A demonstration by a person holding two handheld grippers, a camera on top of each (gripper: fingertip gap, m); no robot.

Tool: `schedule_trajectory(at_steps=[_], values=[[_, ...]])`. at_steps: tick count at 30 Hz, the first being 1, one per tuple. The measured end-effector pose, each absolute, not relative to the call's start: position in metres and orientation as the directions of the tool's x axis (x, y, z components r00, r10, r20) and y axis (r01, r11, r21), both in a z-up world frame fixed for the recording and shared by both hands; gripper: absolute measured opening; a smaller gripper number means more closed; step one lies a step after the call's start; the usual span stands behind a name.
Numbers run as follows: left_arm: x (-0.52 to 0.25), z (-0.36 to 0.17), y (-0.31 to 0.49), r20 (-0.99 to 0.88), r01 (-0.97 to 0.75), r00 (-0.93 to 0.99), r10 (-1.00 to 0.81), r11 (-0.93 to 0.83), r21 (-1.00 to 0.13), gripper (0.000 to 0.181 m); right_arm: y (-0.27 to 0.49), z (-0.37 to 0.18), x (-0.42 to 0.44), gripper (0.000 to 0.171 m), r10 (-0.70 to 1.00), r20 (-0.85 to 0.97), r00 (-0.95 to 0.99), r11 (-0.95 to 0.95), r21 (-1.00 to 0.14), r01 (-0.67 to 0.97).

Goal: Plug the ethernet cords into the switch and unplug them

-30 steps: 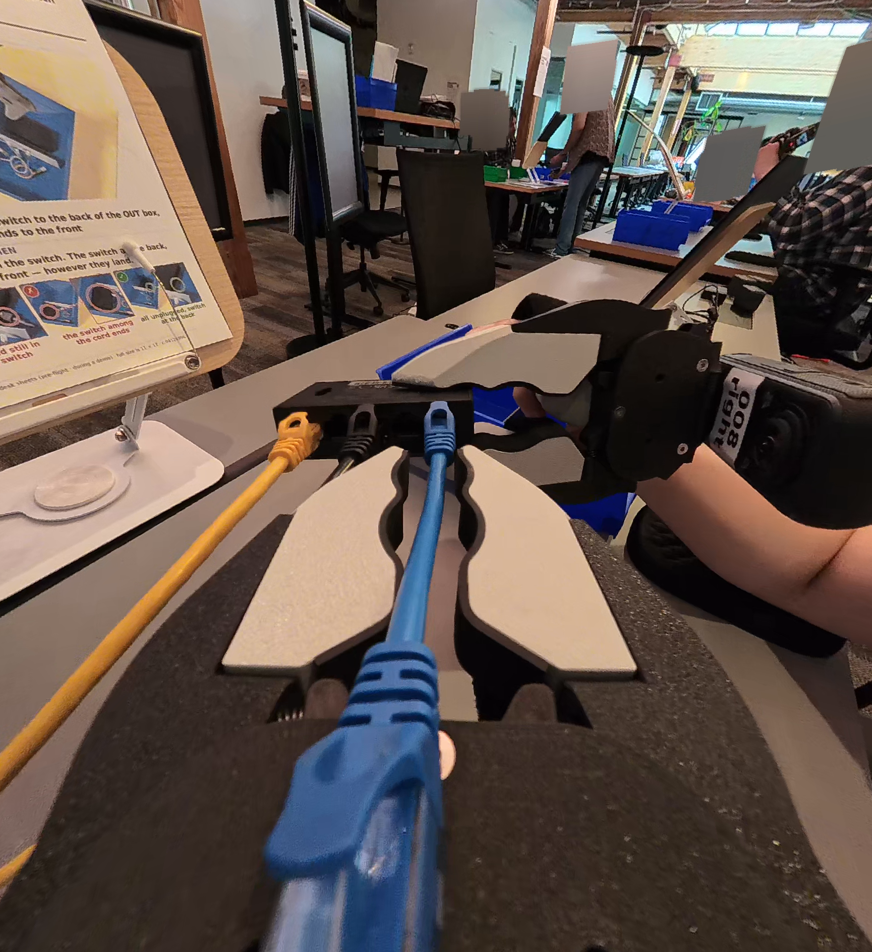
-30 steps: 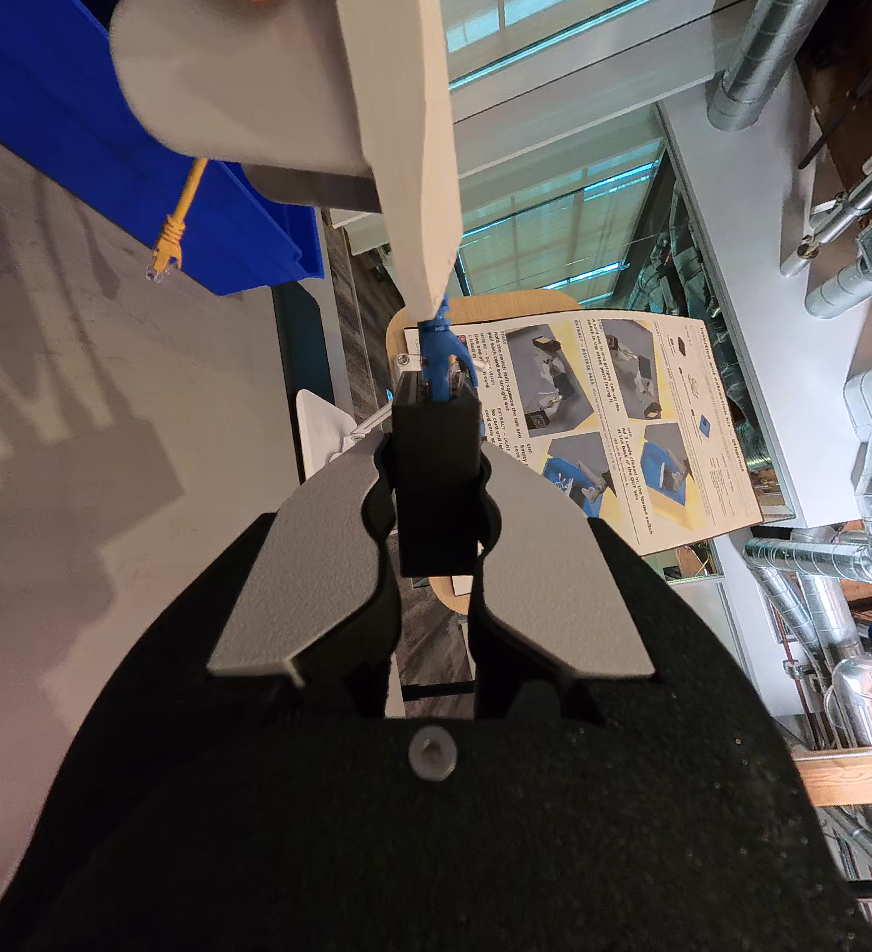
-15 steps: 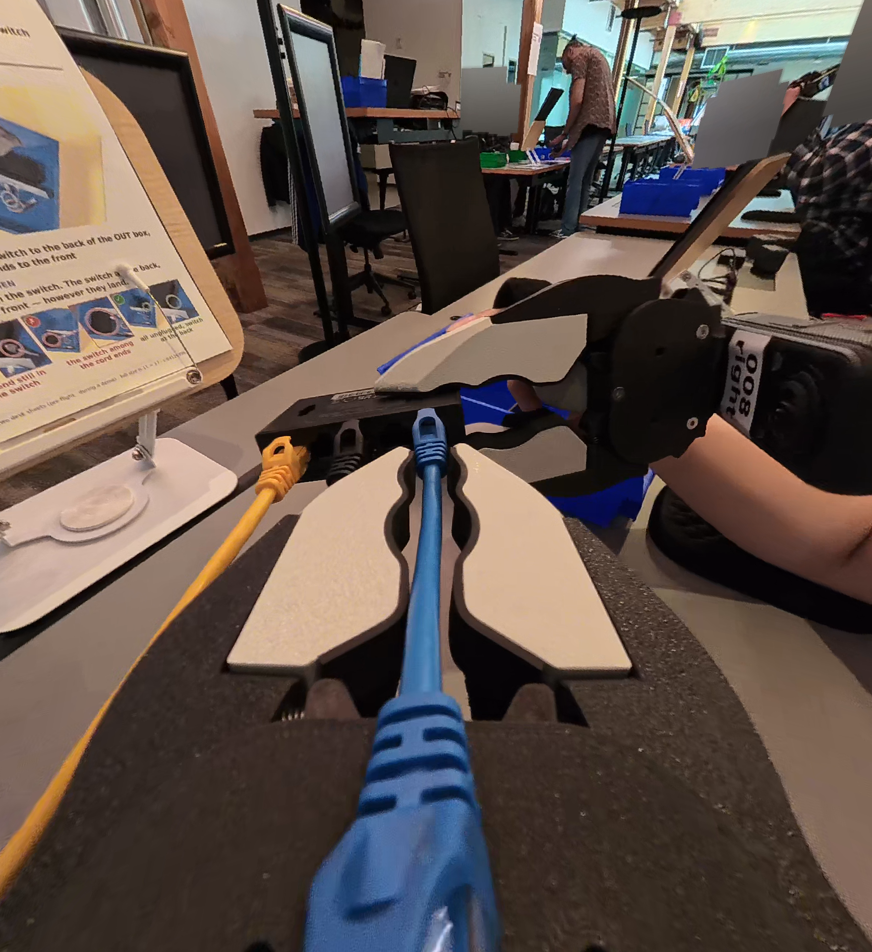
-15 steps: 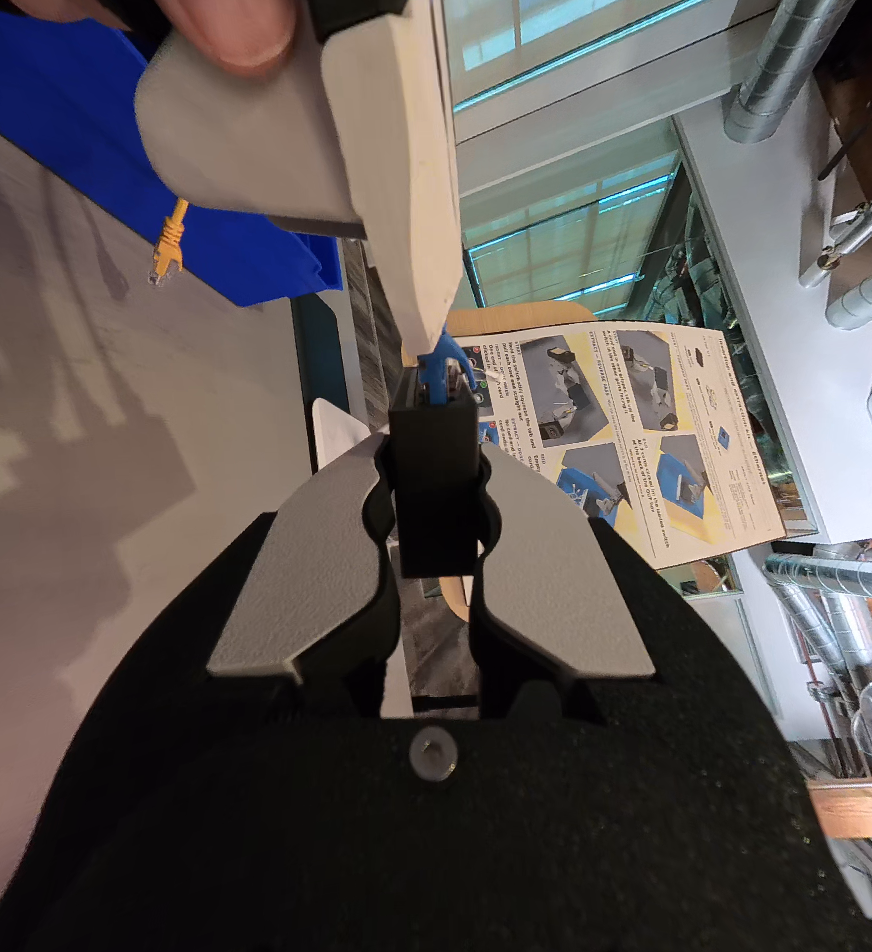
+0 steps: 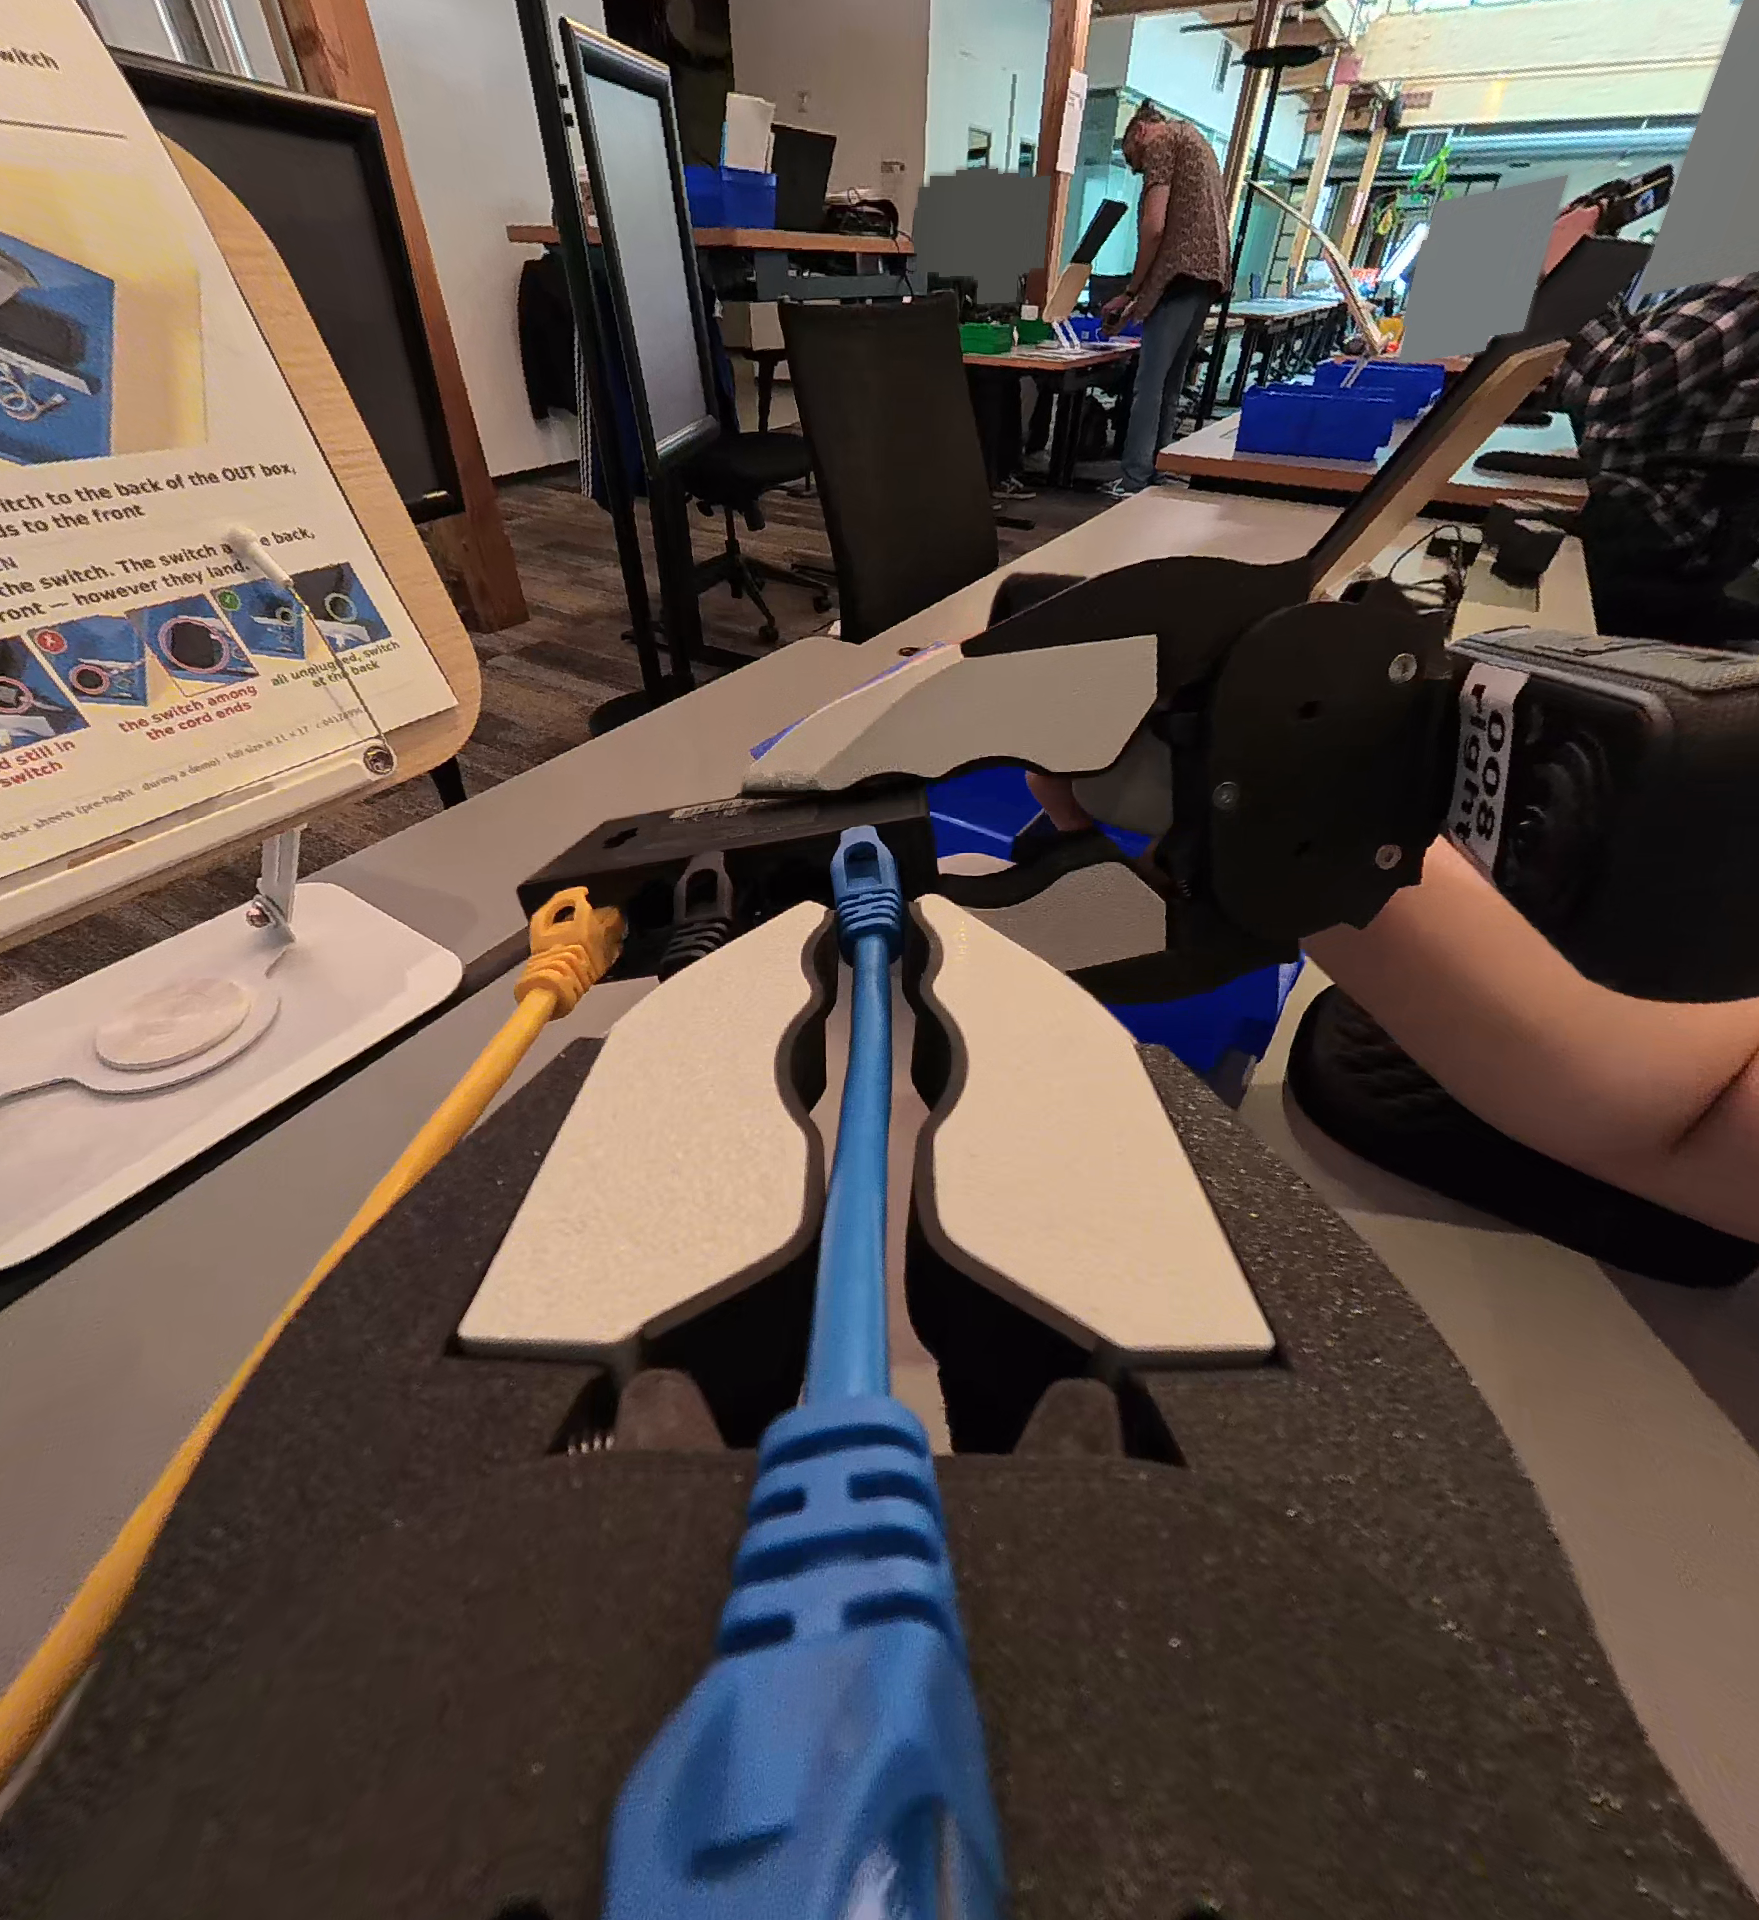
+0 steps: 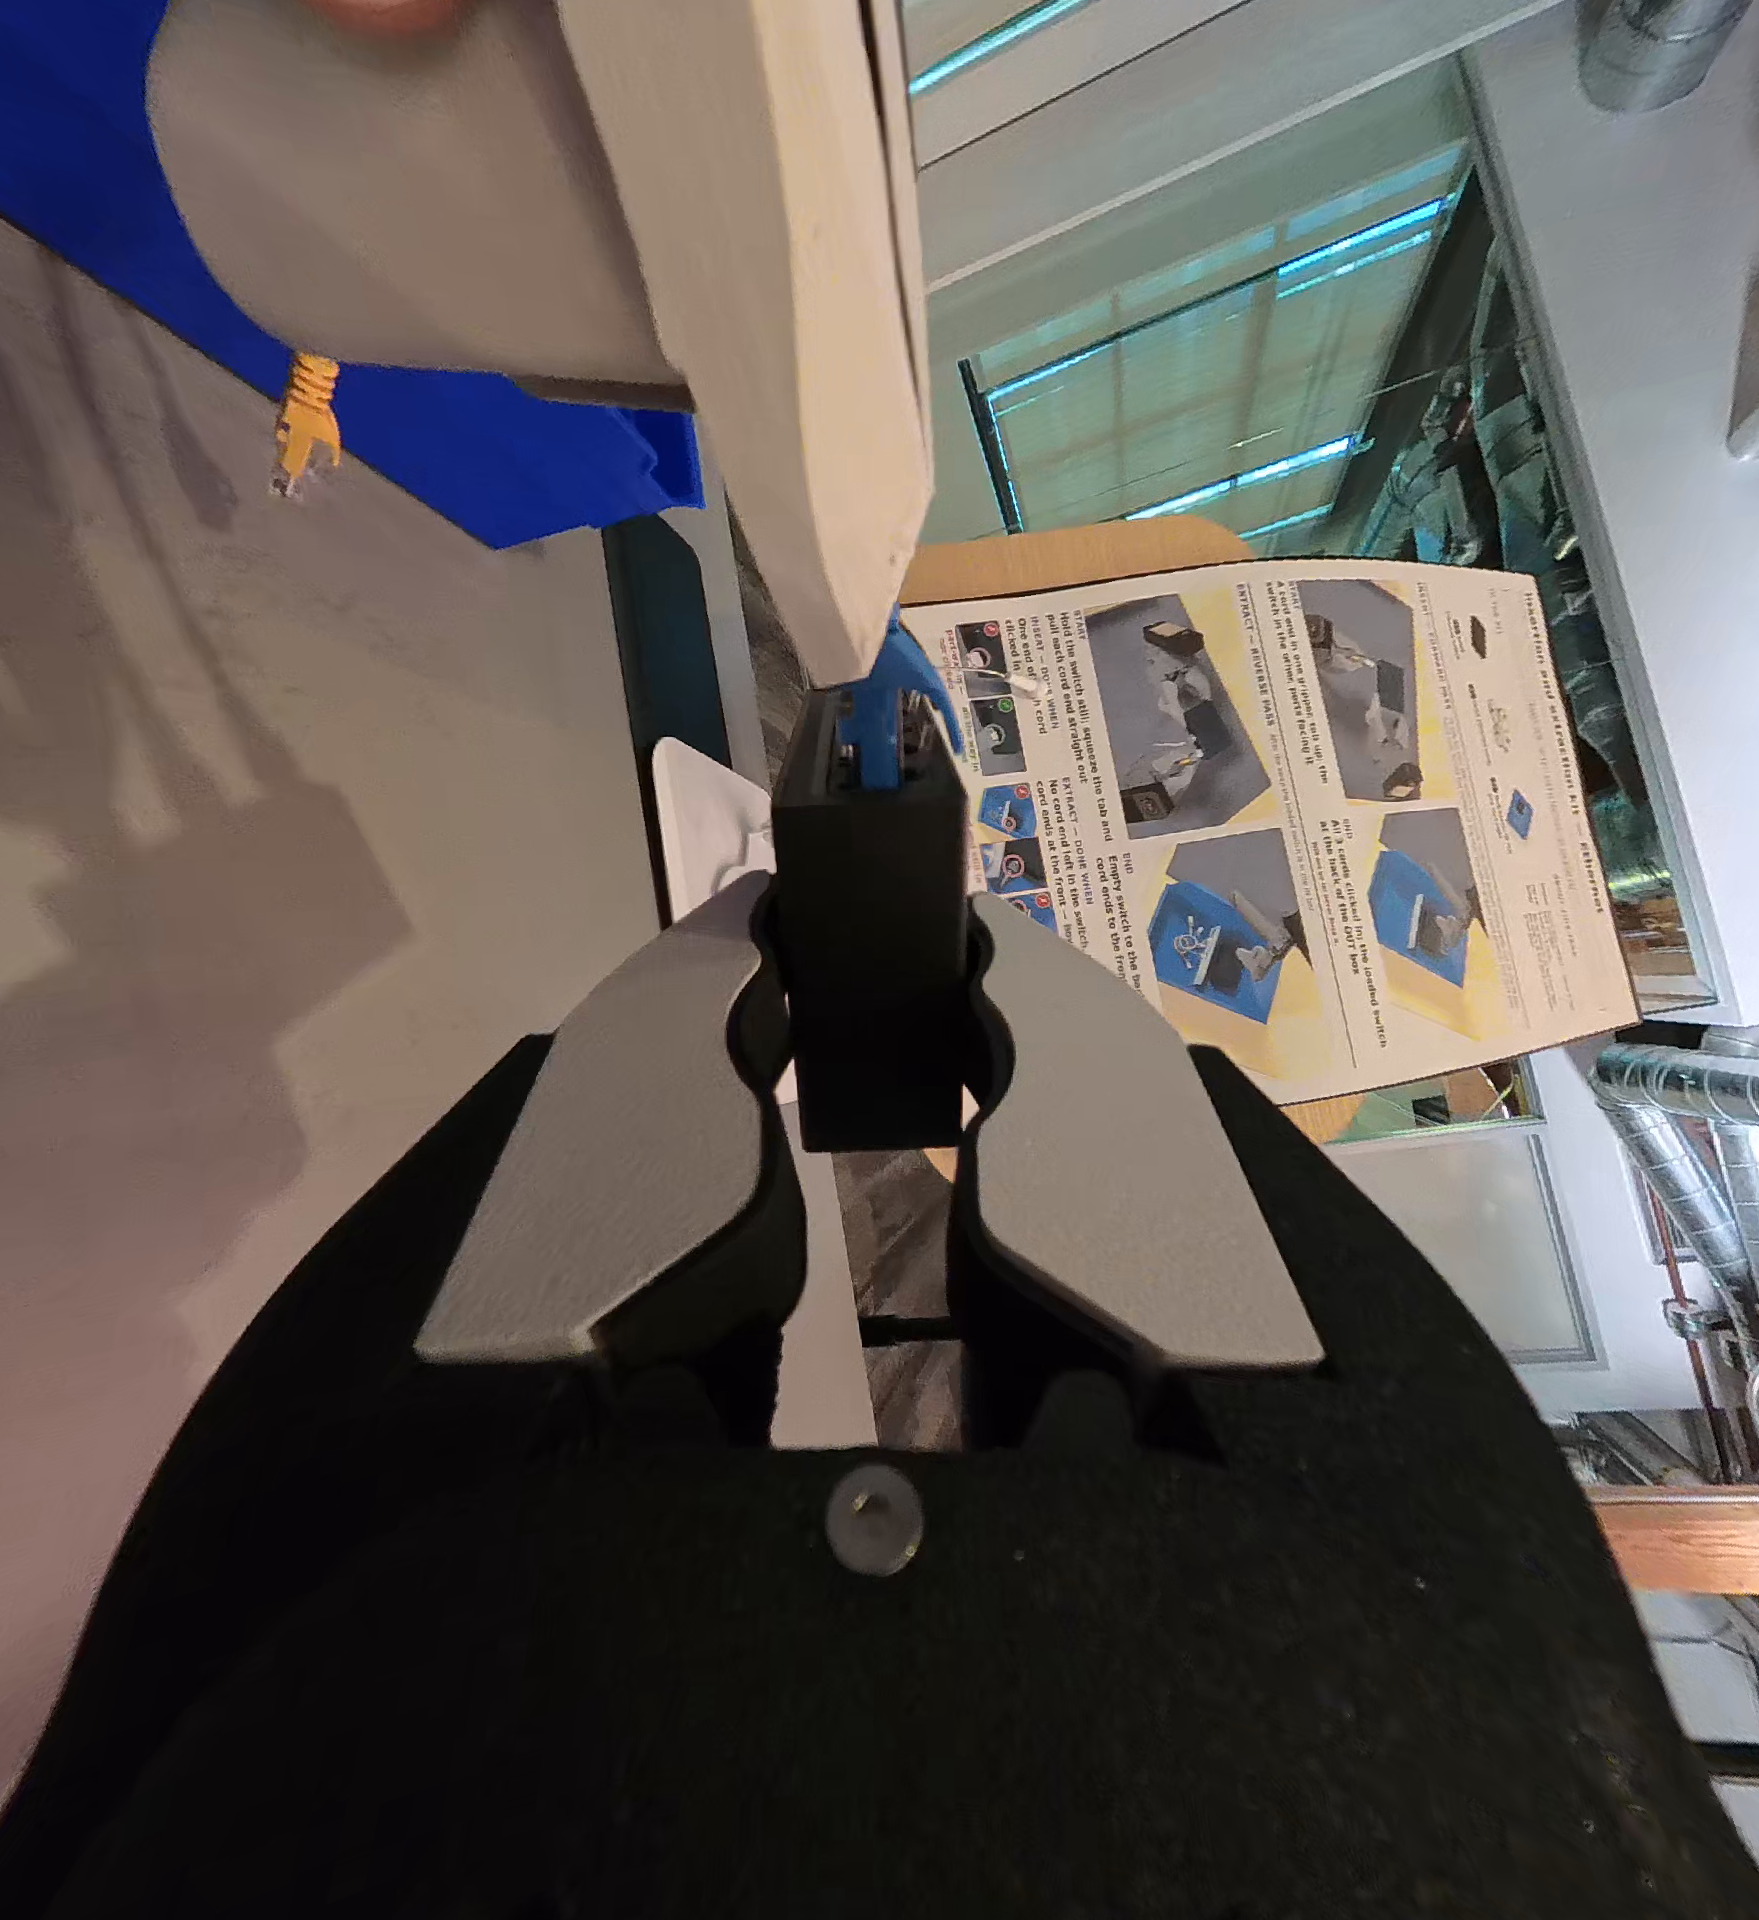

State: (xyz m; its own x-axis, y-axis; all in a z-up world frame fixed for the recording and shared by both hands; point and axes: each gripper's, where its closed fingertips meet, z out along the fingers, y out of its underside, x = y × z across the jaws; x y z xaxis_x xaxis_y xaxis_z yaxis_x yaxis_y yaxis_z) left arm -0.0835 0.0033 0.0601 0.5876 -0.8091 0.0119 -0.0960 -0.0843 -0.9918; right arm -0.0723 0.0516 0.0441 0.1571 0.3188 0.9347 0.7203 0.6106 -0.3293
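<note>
Open workshop, wood posts (image 5: 1060, 156), dark office chair (image 5: 890, 457), long tables (image 5: 1353, 468), plank floor (image 5: 584, 613)

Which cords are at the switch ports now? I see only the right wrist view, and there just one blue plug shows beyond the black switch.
Observer: The left wrist view shows three plugs at the ports of the switch: a yellow cord, a black plug and the blue cord.
Operator: Is the left gripper holding the blue one?
Observer: Yes. The left gripper is shut on the blue cord just behind its plug.
Operator: Where is that cord's other end?
Observer: Its second blue plug lies loose on top of the left gripper's body, near the camera.
</note>
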Motion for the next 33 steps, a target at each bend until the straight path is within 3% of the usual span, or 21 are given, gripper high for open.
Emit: schedule_trajectory(at_steps=[14,18,23,26,31,33], values=[[-0.084,0.061,0.001,-0.004,-0.099,0.586,-0.810,-0.067,-0.993,0.011,0.047,0.044,-0.075,0.027,0.298,0.941,0.160,0.646,-0.322,0.692],[-0.087,0.065,0.004,-0.025,-0.092,0.606,-0.795,-0.038,-0.995,0.011,0.052,0.049,-0.077,0.027,0.317,0.926,0.205,0.615,-0.366,0.698],[-0.092,0.063,0.010,0.014,-0.072,0.621,-0.784,-0.075,-0.995,0.011,0.045,0.050,-0.086,0.035,0.262,0.949,0.174,0.605,-0.302,0.737],[-0.093,0.060,0.012,0.018,-0.083,0.625,-0.781,-0.090,-0.992,0.011,0.049,0.048,-0.084,0.030,0.204,0.968,0.144,0.566,-0.237,0.790],[-0.089,0.055,0.014,-0.006,-0.120,0.621,-0.784,-0.087,-0.989,0.013,0.050,0.039,-0.080,0.027,0.380,0.911,0.164,0.525,-0.358,0.773],[-0.088,0.058,0.013,0.001,-0.115,0.618,-0.786,-0.092,-0.989,0.030,0.052,0.032,-0.080,0.027,0.438,0.884,0.165,0.501,-0.392,0.772]])
